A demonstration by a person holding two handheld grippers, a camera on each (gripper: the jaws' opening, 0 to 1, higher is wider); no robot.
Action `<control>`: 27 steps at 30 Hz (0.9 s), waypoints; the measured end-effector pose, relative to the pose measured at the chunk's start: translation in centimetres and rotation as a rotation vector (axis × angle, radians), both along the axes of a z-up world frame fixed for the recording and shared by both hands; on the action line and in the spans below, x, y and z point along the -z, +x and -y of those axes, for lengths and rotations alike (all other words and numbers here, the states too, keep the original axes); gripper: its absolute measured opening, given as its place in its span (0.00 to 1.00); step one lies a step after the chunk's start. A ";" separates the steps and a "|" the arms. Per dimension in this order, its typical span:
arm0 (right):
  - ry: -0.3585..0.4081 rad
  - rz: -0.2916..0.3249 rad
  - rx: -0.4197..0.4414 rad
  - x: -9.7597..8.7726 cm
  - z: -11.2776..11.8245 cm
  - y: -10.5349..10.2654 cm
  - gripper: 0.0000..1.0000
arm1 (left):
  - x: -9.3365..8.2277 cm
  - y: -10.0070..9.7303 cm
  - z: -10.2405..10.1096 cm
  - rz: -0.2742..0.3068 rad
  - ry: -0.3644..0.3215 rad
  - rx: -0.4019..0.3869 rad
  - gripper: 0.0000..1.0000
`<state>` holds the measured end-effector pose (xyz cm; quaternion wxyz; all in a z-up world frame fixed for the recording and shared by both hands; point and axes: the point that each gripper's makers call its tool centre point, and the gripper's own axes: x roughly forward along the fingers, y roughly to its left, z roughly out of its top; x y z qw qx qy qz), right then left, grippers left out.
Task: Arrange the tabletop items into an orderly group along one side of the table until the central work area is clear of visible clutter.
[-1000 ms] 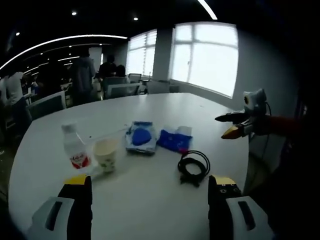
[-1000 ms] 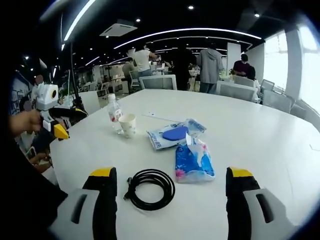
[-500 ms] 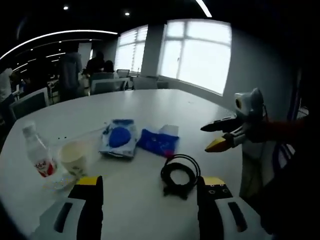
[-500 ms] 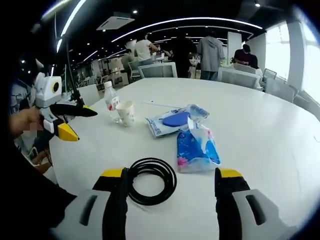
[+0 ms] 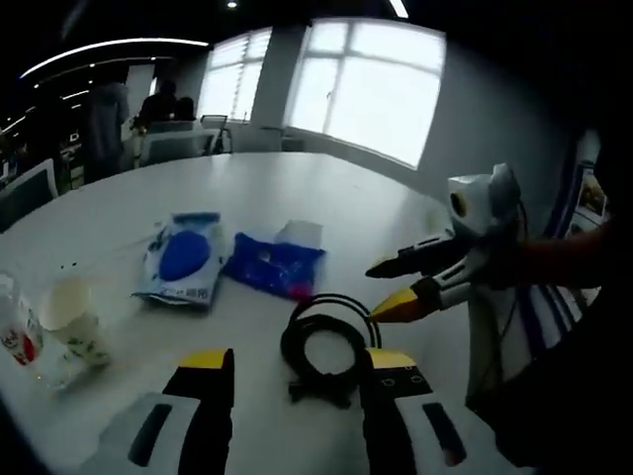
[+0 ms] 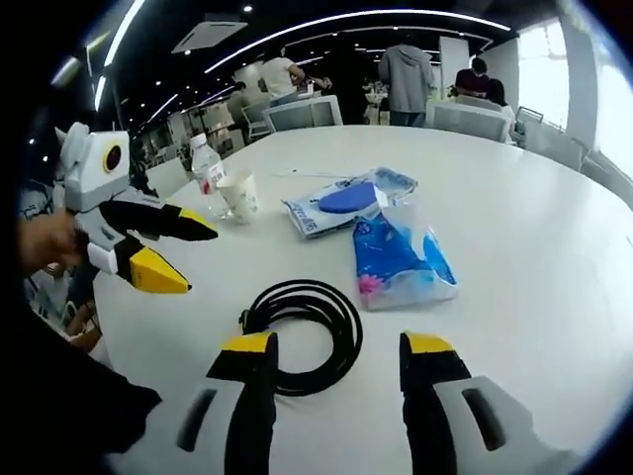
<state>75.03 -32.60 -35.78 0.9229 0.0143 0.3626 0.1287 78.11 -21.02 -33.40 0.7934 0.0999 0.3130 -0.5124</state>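
A coiled black cable (image 5: 324, 346) (image 6: 303, 332) lies on the white table (image 5: 326, 198) (image 6: 514, 247), just ahead of both pairs of jaws. My left gripper (image 5: 297, 374) is open and the coil sits between its tips. My right gripper (image 6: 338, 348) is open too, the coil's near edge reaching between its tips. Each gripper shows in the other's view, jaws parted: the right gripper (image 5: 401, 287) and the left gripper (image 6: 163, 247). Beyond the cable lie a blue tissue pack (image 5: 272, 265) (image 6: 401, 259) and a blue-and-white wipes pack (image 5: 181, 259) (image 6: 346, 198).
A paper cup (image 5: 67, 319) (image 6: 239, 196) and a small water bottle (image 5: 14, 332) (image 6: 205, 166) stand together further along the table. Office chairs (image 6: 307, 111) and standing people (image 6: 406, 74) are beyond the far edge. Windows (image 5: 371, 84) light the room.
Both cameras have closed in on the cable coil, which now sits at the jaw tips. The jaws of both grippers have narrowed but remain apart.
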 end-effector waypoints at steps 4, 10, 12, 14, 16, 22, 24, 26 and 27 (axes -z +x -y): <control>-0.003 -0.029 0.023 1.2 -0.1 0.3 0.37 | 1.4 -0.3 1.5 -0.027 0.038 0.031 0.50; -0.015 -0.073 0.054 2.5 -0.1 0.4 0.25 | 3.2 -0.4 2.9 -0.042 0.103 0.082 0.45; 0.005 -0.082 0.076 2.7 -0.1 0.4 0.25 | 3.9 -0.4 3.2 -0.052 0.129 0.094 0.44; -0.007 -0.088 0.087 3.3 -0.1 0.5 0.28 | 4.7 -0.2 3.0 -0.082 0.166 0.086 0.44; -0.009 -0.110 0.081 3.9 -0.4 0.3 0.28 | 4.9 0.0 3.3 -0.081 0.161 0.086 0.42; -0.032 -0.134 0.089 5.1 -0.7 0.0 0.22 | 5.7 0.0 3.4 -0.100 0.205 0.102 0.35; -0.050 -0.142 0.092 5.7 -0.6 0.0 0.20 | 5.9 0.0 3.5 -0.109 0.208 0.101 0.32; -0.056 -0.148 0.096 5.6 -0.7 0.0 0.20 | 6.1 -0.1 3.5 -0.113 0.220 0.104 0.29; -0.053 -0.153 0.106 5.7 -0.6 0.1 0.19 | 6.3 -0.1 3.5 -0.114 0.228 0.106 0.27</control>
